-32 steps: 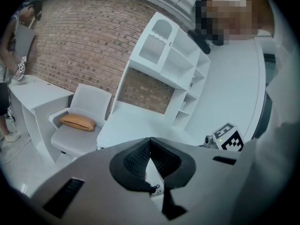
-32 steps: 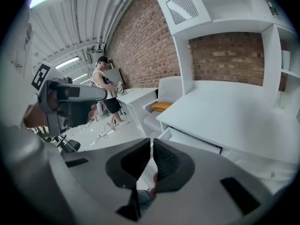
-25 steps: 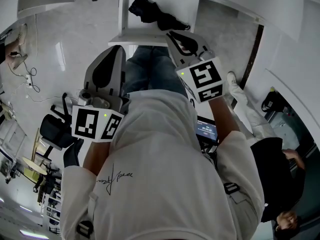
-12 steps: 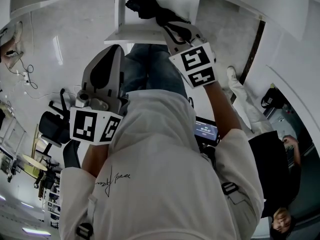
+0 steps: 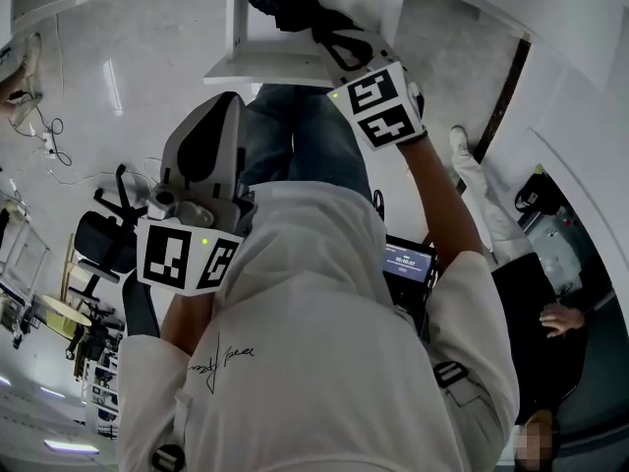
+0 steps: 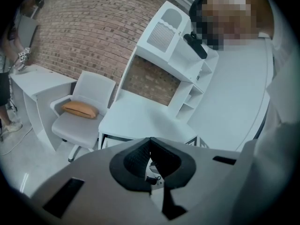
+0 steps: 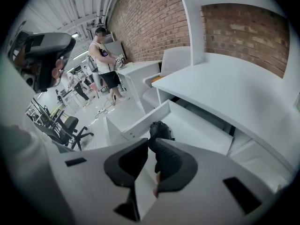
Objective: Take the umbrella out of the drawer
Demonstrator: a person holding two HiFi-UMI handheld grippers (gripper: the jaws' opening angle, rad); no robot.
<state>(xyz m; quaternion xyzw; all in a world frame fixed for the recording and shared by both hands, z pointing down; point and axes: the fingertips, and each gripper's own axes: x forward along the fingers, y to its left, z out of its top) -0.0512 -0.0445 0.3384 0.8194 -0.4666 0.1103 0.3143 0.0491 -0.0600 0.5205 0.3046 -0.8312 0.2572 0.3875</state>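
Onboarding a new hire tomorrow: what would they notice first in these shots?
The black folded umbrella lies in the open white drawer, at the top of the head view. The right gripper points down at it, fingers opening with the umbrella just past their tips, not gripped. The left gripper hangs back at the head view's left, shut and empty.

One umbrella (image 5: 291, 4), one drawer (image 5: 265, 70), two tongs (image 6: 150, 140) (image 7: 152, 142)
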